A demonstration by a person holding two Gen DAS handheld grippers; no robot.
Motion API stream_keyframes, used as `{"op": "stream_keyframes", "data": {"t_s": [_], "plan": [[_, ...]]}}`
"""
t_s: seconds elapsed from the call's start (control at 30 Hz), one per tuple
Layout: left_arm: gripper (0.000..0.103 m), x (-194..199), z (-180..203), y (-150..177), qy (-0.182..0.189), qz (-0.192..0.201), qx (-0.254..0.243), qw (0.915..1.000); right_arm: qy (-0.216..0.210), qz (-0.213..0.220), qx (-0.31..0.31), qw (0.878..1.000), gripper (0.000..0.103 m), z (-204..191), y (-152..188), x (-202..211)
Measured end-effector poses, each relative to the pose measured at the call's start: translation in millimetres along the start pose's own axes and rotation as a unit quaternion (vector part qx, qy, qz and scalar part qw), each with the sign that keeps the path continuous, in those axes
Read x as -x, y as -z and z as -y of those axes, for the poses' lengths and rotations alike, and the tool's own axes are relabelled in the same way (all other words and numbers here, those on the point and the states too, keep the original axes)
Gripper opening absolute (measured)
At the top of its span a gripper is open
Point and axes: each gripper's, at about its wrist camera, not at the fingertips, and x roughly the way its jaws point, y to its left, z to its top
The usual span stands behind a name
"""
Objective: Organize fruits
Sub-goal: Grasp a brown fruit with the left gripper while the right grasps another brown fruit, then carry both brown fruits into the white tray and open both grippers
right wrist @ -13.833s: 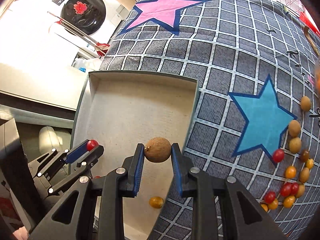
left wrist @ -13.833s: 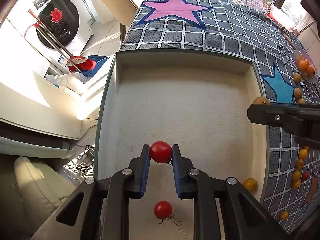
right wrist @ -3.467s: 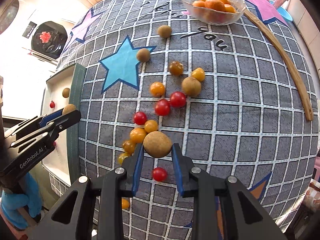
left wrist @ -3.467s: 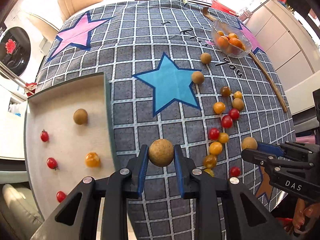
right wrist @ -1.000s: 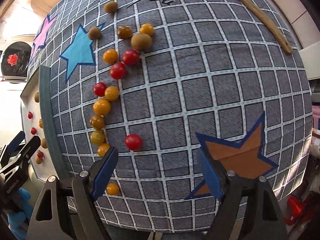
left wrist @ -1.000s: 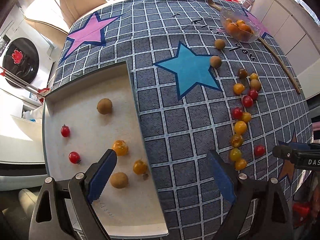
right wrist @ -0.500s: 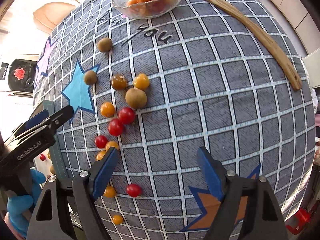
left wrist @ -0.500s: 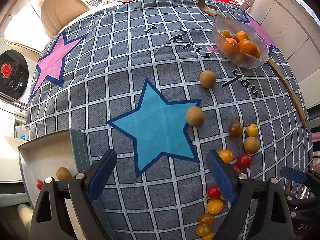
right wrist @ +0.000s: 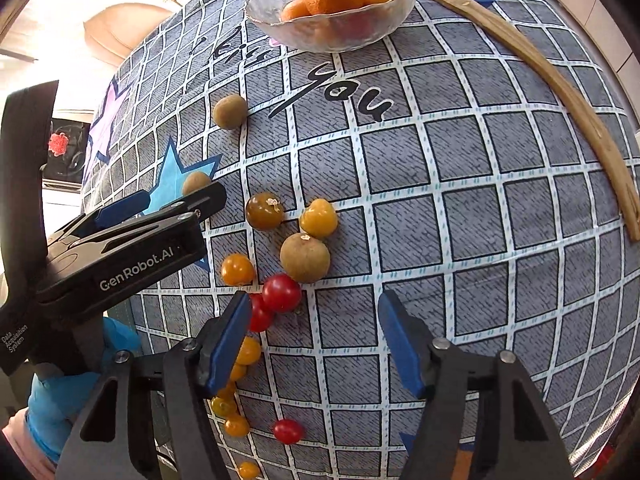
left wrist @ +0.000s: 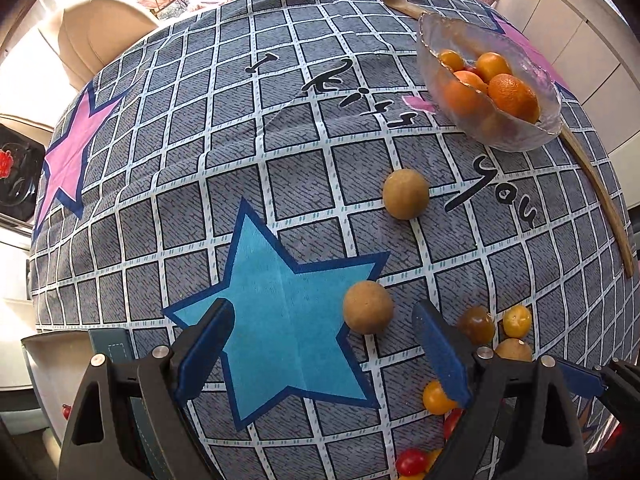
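Left gripper (left wrist: 320,350) gapes wide, empty, a round tan-brown longan (left wrist: 368,307) between its fingers; right gripper (right wrist: 314,338) likewise wide, empty.

Tray (left wrist: 48,354) mostly hidden behind left gripper (left wrist: 320,344), one red fruit (left wrist: 66,411) barely visible inside, cherry tomatoes (left wrist: 410,462) cut off at bottom edge, yellow tomatoes (right wrist: 240,364) partly hidden behind right gripper (right wrist: 314,338) finger
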Motion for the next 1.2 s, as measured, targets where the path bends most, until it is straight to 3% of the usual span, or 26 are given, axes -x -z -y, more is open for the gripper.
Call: {"op": "stream_keyframes", "data": {"t_s": [0.03,0.1,0.2,0.27,0.33,0.37,0.4,0.43,0.47,0.9,1.2], "plan": [[0.090,-1.2,1.0,0.3,0.002,-0.001,0.000,1.0000,-0.001,0.001,0.001,1.000,0.066,-0.1,-1.1,-1.2],[0.077,-4.0,1.9,0.6,0.006,-0.005,0.000,1.0000,-0.003,0.006,0.002,1.000,0.065,-0.5,-4.5,-3.1],[0.076,-5.5,5.3,0.5,0.013,-0.004,0.006,0.9999,-0.004,0.016,0.003,1.000,0.061,-4.8,-10.2,-4.6],[0.069,-7.9,2.9,-0.3,0.020,-0.002,0.004,0.9998,-0.003,0.020,0.003,1.000,0.056,-5.4,-12.8,-4.6],[0.054,-6.4,5.5,0.0,0.021,0.000,-0.003,0.9998,0.002,0.020,0.009,1.000,0.038,-8.1,-14.3,-6.3],[0.050,-4.5,8.7,0.1,0.022,0.002,-0.007,0.9997,0.007,0.018,0.013,1.000,0.034,-7.5,-14.3,-6.0],[0.039,-3.2,11.0,-0.2,0.023,0.003,-0.011,0.9997,0.011,0.018,0.016,1.000,0.029,-9.3,-14.8,-7.3],[0.027,-2.1,13.7,-1.2,0.024,0.003,-0.014,0.9996,0.010,0.016,0.016,1.000,0.029,-10.0,-14.9,-8.3],[0.025,-1.7,16.5,-2.4,0.026,0.003,-0.016,0.9995,0.011,0.017,0.017,1.000,0.029,-10.6,-14.8,-8.5],[0.025,49.9,-11.4,27.0,0.052,0.028,0.015,0.9982,-0.011,0.017,0.024,1.000,0.029,-5.0,4.2,12.1],[0.025,86.5,-65.9,88.1,0.041,0.041,0.057,0.9966,-0.004,-0.004,0.048,0.999,0.029,-18.0,37.4,18.9]]}}
